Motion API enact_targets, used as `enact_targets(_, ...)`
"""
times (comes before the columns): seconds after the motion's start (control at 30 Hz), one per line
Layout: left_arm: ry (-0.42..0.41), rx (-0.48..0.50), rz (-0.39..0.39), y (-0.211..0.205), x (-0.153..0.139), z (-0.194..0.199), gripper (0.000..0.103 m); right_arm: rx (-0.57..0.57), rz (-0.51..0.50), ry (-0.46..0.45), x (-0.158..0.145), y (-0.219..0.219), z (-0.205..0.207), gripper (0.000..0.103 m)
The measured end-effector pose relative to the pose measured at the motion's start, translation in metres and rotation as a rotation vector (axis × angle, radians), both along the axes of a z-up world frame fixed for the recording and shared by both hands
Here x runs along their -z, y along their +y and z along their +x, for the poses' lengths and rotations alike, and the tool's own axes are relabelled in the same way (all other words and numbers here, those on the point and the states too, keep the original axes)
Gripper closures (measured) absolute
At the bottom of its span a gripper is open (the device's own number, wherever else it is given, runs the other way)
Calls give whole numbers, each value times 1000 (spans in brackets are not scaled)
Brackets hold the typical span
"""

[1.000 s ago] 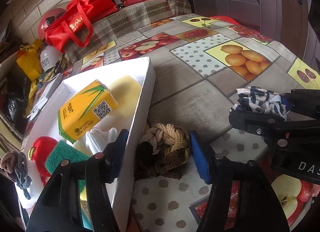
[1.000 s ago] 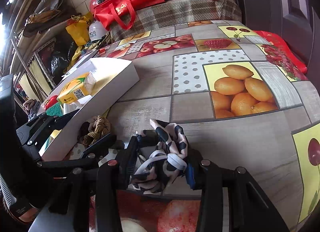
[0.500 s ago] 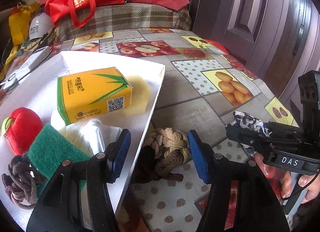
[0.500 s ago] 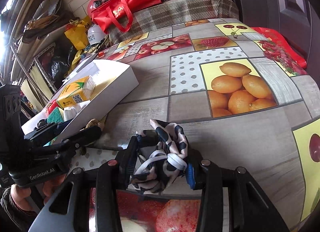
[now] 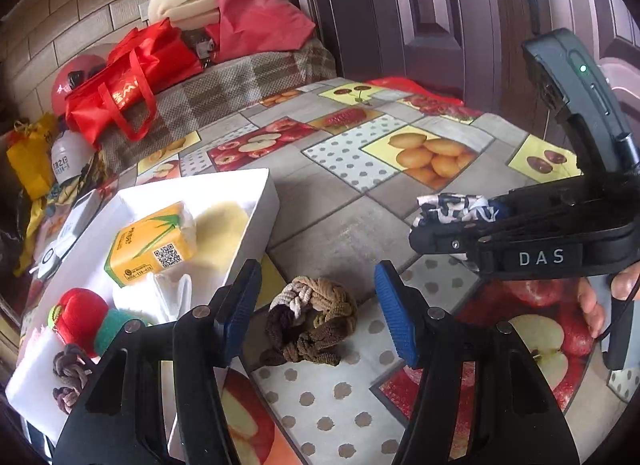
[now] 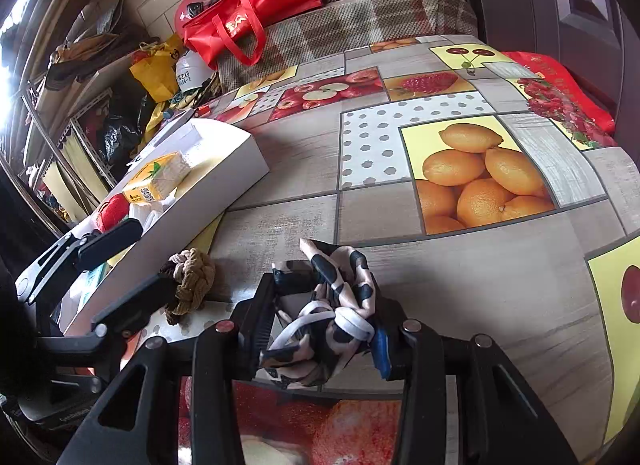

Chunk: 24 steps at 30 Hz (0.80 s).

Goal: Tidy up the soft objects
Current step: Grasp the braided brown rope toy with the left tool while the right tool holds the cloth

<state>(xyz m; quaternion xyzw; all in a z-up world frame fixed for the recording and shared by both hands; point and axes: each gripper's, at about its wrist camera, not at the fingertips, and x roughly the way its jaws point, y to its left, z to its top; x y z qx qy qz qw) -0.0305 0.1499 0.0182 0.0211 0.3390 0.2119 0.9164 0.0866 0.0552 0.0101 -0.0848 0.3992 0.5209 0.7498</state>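
A brown and cream braided scrunchie (image 5: 312, 319) lies on the tablecloth between the open jaws of my left gripper (image 5: 318, 315), untouched; it also shows in the right wrist view (image 6: 190, 279). My right gripper (image 6: 320, 329) is shut on a black and white patterned scrunchie (image 6: 328, 313), seen from the side in the left wrist view (image 5: 456, 207). A white tray (image 5: 262, 225) to the left holds a yellow tissue pack (image 5: 150, 247), a red plush (image 5: 78, 315), a green sponge (image 5: 116, 327), a white cloth (image 5: 160, 295) and a grey scrunchie (image 5: 70, 379).
The table has a fruit-print cloth (image 6: 460, 169). A red bag (image 5: 124, 85), a red helmet (image 5: 74, 79) and cushions sit on a plaid-covered bench behind it. Shelves with clutter (image 6: 80, 105) stand at the left. A dark door (image 5: 420, 5) is at the back right.
My left gripper has lifted and pulled back a little from the braided scrunchie, jaws still open. My right gripper keeps its hold on the patterned scrunchie and has hardly moved.
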Motion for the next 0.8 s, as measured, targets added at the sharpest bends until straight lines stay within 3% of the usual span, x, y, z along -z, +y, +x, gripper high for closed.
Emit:
enact_targets(0.2,100,-48,-110,21,19,14,44,-1,-2,-3,0,0,0,61)
enact_targets(0.3,140,-20,-82,10,24,19,43,-1,-1,0,0,0,1,61)
enact_targets(0.43,134,5,-120,4,25,19,43,-1,-1,-2,0,0,1,61)
enact_targets(0.53,125,25,-152,3,24,18,54,-6,-3,-7,0,1,0,60)
enact_targets(0.63,134,52,-99,-10,23,20,67,-12,-6,-15,1,2,-1,61)
enact_targets(0.8,135,70,14,-29,21,20,70,-18,17,-30,-3,-1,-3,62)
